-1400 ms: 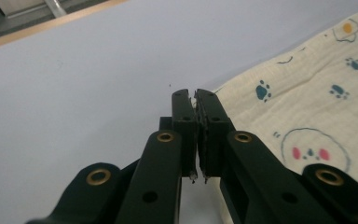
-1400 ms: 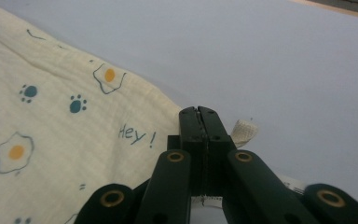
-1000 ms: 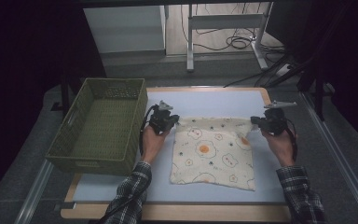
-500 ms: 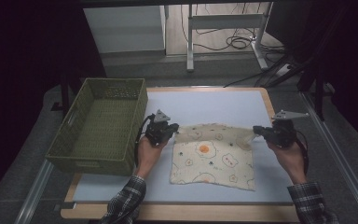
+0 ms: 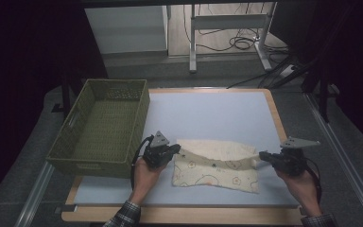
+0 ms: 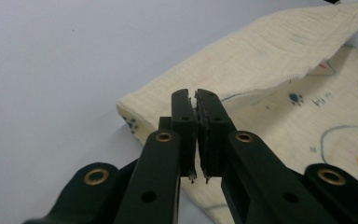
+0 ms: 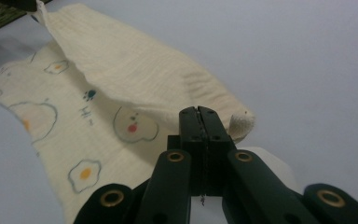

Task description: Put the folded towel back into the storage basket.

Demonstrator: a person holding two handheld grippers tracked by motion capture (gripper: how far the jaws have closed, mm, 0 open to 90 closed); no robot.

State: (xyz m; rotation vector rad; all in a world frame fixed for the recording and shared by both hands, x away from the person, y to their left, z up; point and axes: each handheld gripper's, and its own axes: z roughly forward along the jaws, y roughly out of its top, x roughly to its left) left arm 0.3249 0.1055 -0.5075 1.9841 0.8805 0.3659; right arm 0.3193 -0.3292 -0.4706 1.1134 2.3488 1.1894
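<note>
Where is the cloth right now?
In the high view the cloth lies on the near part of the table, right of the basket, its far edge folded toward the person between the left claw and the right claw.

The cloth (image 6: 279, 70) looked like a thin, crinkled cotton gauze, cream and matt, with printed eggs and paw marks on its soft face. The table (image 5: 217, 113) top was smooth, pale blue and matt, edged in light wood. The basket (image 5: 101, 127) was coarse green weave, rough to the eye. The left gripper (image 6: 196, 100) jaws were black plastic, slightly glossy, with brass-coloured metal rivets; the right gripper (image 7: 200, 114) matched.
</note>
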